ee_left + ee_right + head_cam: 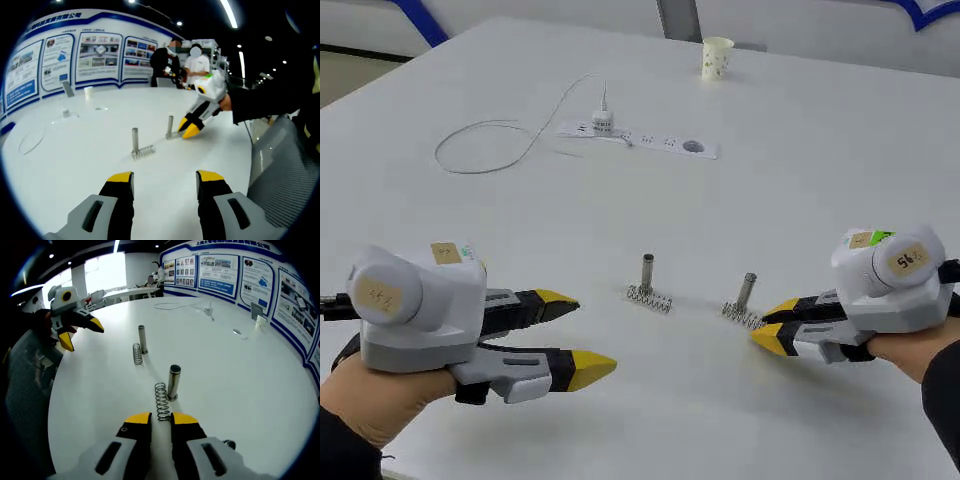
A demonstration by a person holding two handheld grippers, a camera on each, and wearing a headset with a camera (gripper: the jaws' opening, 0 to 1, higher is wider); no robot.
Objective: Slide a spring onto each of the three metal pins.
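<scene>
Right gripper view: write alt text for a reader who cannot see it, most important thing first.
The right claw has its yellow tips either side of the near end of a spring lying on a white table beside an upright pin. Farther off are a second pin and second spring, with the left claw open beyond.

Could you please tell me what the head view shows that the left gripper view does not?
The head view adds the left hand wrapped around its gripper's grey body. The left gripper view adds two people at the far side, display boards on the wall and a grey chair. Both share the white table, the paper cup, the left pin with the left spring lying at its base, the right pin with the right spring, and the right claw open at that spring.
</scene>
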